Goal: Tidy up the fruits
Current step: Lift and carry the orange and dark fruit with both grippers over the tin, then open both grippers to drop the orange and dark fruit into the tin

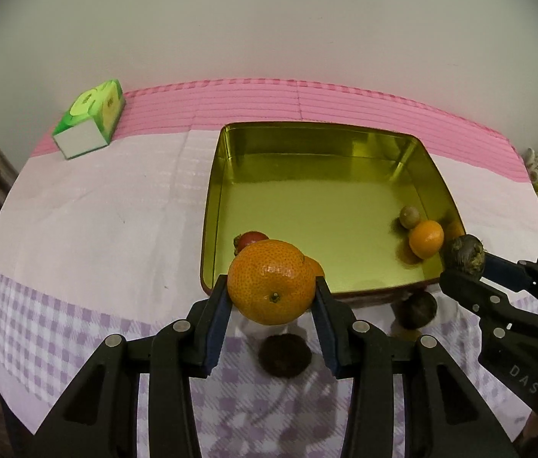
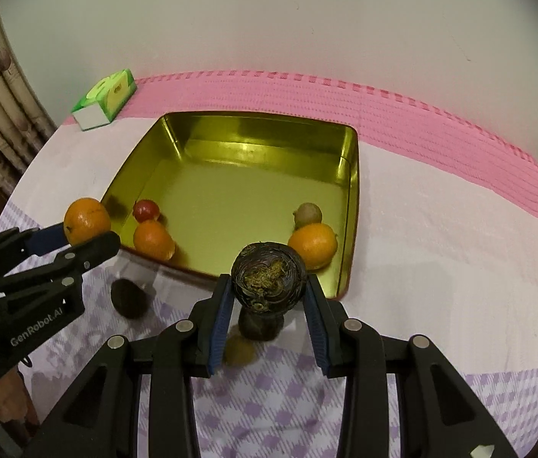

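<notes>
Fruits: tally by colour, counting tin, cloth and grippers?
Orange: 3
Red: 1
Dark: 3
Olive: 2, one blurred
Total: 9

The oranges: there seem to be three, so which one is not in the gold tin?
The orange clamped in the left gripper, held above the tin's near rim. The other two sit on the tin's floor.

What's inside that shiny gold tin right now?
Inside the gold tin: two oranges, a small red fruit and a greenish one. The floor behind the held dark fruit is hidden.
</notes>
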The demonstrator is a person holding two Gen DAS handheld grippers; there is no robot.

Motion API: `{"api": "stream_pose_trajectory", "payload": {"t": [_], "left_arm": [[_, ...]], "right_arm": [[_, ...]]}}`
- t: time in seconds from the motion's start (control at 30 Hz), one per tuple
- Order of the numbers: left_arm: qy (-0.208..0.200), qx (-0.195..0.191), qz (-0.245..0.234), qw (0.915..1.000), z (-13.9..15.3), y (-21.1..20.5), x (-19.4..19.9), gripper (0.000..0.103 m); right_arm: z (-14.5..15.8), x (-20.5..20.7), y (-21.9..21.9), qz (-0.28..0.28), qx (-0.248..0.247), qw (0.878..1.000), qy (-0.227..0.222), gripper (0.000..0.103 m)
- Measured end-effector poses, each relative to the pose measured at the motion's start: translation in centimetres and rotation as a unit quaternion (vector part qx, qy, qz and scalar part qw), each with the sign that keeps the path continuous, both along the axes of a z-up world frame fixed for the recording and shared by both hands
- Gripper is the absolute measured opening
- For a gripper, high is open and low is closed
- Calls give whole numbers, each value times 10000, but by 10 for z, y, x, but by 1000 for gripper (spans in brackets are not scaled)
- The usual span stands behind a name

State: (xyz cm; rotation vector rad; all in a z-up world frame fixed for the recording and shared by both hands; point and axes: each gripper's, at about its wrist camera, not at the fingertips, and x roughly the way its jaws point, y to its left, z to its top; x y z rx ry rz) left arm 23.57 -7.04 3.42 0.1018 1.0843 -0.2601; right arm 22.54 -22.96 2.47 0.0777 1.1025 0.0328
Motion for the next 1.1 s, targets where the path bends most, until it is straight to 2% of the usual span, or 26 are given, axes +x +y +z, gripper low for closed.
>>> {"api": "stream_pose_trajectory", "payload": {"t": [0.47, 1.1], "left_arm": [[8, 153, -64, 9999, -16, -6, 31, 43], [185, 64, -110, 9997, -33, -15, 57, 43]], "right_arm": [[-23, 26, 12, 163, -97, 9996, 186, 34], [-38, 47, 12, 102, -155, 9993, 334, 34]]}}
